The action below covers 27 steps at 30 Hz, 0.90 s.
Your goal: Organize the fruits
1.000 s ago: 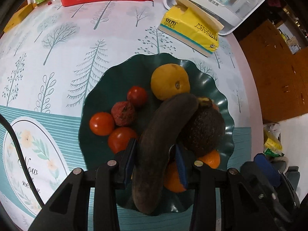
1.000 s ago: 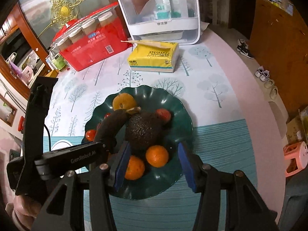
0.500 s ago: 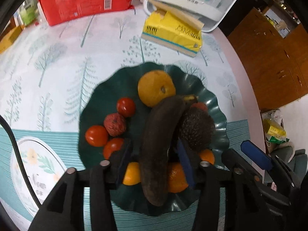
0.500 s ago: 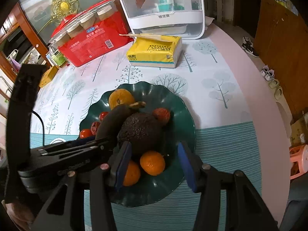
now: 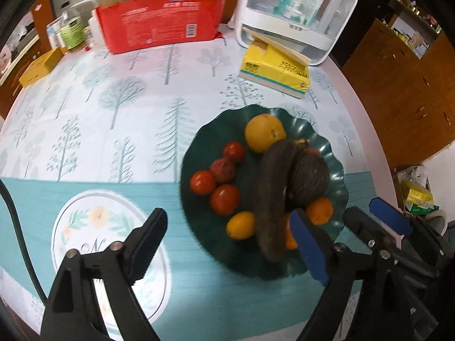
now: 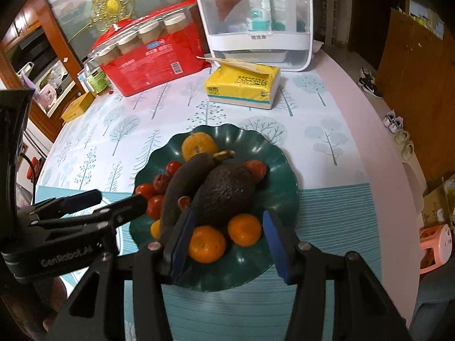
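Note:
A dark green wavy plate point(image 5: 337, 167) point(image 6: 287, 190) holds a blackened banana point(image 5: 273, 190) point(image 6: 184, 182), a dark avocado point(image 5: 310, 176) point(image 6: 224, 193), a large orange point(image 5: 264, 132) point(image 6: 199, 145), several tomatoes point(image 5: 224, 199) and small oranges point(image 6: 244, 228). My left gripper point(image 5: 227, 247) is open wide and empty, its fingers left of and at the plate's near edge; it also shows in the right wrist view point(image 6: 113, 201). My right gripper point(image 6: 227, 244) is open and empty above the plate's near side; it also shows in the left wrist view point(image 5: 384, 218).
A yellow tissue pack point(image 5: 275, 69) point(image 6: 241, 85) lies behind the plate. A white organiser box point(image 5: 295, 11) point(image 6: 256, 20) and a red package of cups point(image 5: 162, 25) point(image 6: 150, 56) stand at the back. The table's right edge point(image 6: 398, 176) curves close to the plate.
My left gripper has opened, let go of the banana and pulled back to the left. The banana now lies on the plate against the avocado. The right gripper has hardly moved.

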Motion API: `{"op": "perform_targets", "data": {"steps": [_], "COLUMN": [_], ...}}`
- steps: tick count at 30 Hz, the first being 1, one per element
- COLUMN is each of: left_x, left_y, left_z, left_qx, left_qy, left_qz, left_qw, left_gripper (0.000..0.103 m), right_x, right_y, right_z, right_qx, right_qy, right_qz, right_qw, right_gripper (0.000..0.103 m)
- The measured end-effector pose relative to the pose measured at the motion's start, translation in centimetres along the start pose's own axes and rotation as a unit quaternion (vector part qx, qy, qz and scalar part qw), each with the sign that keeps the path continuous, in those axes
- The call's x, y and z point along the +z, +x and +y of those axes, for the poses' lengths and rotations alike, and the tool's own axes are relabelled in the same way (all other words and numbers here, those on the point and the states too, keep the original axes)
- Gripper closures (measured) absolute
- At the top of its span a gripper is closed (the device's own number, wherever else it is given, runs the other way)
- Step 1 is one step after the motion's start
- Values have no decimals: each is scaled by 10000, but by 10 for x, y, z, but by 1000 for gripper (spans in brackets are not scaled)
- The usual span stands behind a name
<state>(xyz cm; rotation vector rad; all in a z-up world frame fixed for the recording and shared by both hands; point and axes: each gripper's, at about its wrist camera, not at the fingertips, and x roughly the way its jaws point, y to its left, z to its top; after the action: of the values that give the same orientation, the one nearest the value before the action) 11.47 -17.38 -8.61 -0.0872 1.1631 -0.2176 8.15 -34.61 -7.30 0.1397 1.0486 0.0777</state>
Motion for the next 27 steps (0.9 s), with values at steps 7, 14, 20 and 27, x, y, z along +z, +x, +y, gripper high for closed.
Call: {"op": "perform_targets", "data": {"steps": [7,14,20,27], "left_x": [-30,-47,-56,-64], "left_y": [-29,-67,-107,-141], "left_z": [17,40,60,82], "left_qx": [135,263,486,725], "left_qy": [164,204,230,108], "left_qz": [-217,-485,-696,-904], "left_qw": [9995,9983,9961,9932], "left_gripper": [11,10,10,10], "right_x": [-18,-37,-48,-45], "right_y": [-18,-39,-69,-98], "right_z": [24,50,82,119], "right_qx": [-107,-109,-1,341], "right_qy": [-125,-151,-202,-255], "right_qz": [-89,-180,-367,-481], "right_qw": [9998,9997,9991,9979], "right_gripper": [51,52,51,51]}}
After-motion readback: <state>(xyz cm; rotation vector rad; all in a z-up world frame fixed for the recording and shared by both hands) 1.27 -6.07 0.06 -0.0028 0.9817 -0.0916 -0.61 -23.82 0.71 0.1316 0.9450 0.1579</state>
